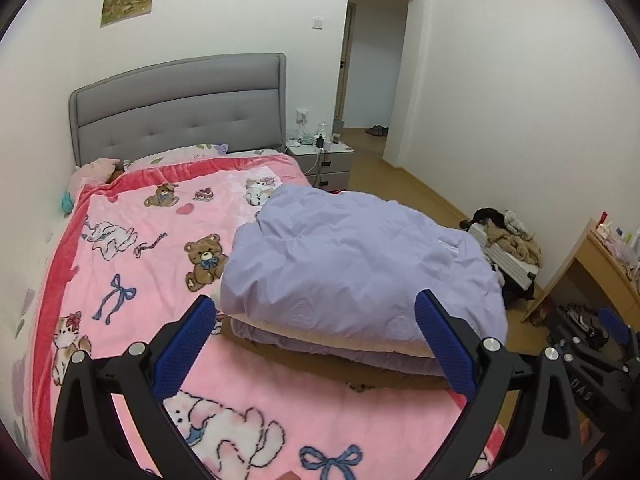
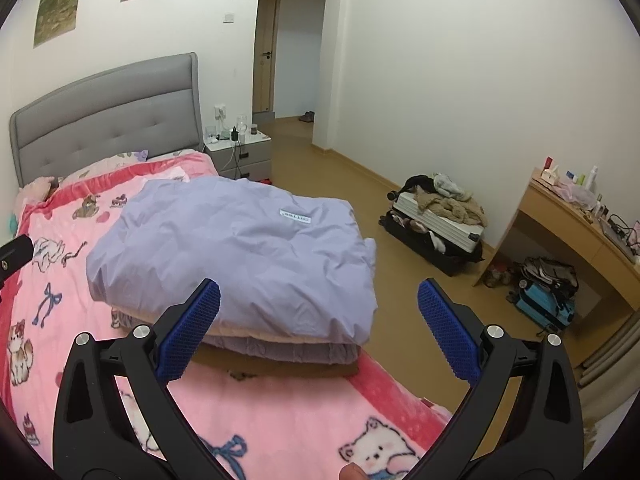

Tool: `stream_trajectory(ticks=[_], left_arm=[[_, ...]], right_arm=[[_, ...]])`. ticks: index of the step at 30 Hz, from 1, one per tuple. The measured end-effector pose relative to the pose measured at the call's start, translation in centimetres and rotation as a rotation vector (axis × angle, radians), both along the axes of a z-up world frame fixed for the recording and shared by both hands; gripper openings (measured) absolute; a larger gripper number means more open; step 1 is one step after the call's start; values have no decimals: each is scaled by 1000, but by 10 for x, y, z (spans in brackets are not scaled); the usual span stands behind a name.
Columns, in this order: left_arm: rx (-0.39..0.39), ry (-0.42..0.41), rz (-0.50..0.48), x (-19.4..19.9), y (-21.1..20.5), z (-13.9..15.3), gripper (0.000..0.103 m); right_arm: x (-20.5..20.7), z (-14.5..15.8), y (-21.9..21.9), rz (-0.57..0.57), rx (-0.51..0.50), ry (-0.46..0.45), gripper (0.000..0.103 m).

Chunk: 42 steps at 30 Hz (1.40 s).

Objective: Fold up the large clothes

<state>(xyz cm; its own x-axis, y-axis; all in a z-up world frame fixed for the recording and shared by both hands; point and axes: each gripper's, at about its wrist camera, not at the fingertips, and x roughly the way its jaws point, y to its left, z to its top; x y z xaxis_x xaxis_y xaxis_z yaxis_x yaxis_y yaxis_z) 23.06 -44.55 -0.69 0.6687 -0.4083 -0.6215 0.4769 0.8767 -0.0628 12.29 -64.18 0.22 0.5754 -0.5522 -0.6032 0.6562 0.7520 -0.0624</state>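
A bed (image 1: 64,280) covered by a pink blanket (image 1: 132,248) printed with bears, cats and bows is seen from both wrist cameras. A folded lilac garment (image 1: 344,264) is laid on the blanket near the bed's right edge, its cream lining and further folded layers shown stacked beneath it; a small white label (image 2: 295,215) is seen on its top. The left gripper (image 1: 320,344) is held just in front of the garment with its blue-padded fingers (image 1: 188,352) spread wide, nothing being pinched. The right gripper (image 2: 320,332) is likewise spread apart and empty, poised before the garment's near edge. A grey headboard (image 1: 180,108), a nightstand (image 2: 240,156), a suitcase (image 2: 436,220) heaped with clothes and a wooden desk (image 2: 576,232) are visible beyond.
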Motion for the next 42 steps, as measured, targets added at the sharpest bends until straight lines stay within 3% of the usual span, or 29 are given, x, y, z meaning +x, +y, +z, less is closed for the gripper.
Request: stream_trajectory(ticks=[6, 15, 30, 42], left_arm=[[29, -3, -62, -17, -9, 2, 98], [72, -25, -104, -31, -19, 5, 98], [84, -64, -95, -35, -19, 11, 98], [77, -45, -94, -34, -18, 10, 98]], right_arm=[[-9, 4, 6, 18, 44, -20, 95], [-11, 1, 9, 24, 19, 4, 95], [-15, -1, 11, 25, 29, 10, 95], [-15, -3, 15, 29, 35, 13, 95]])
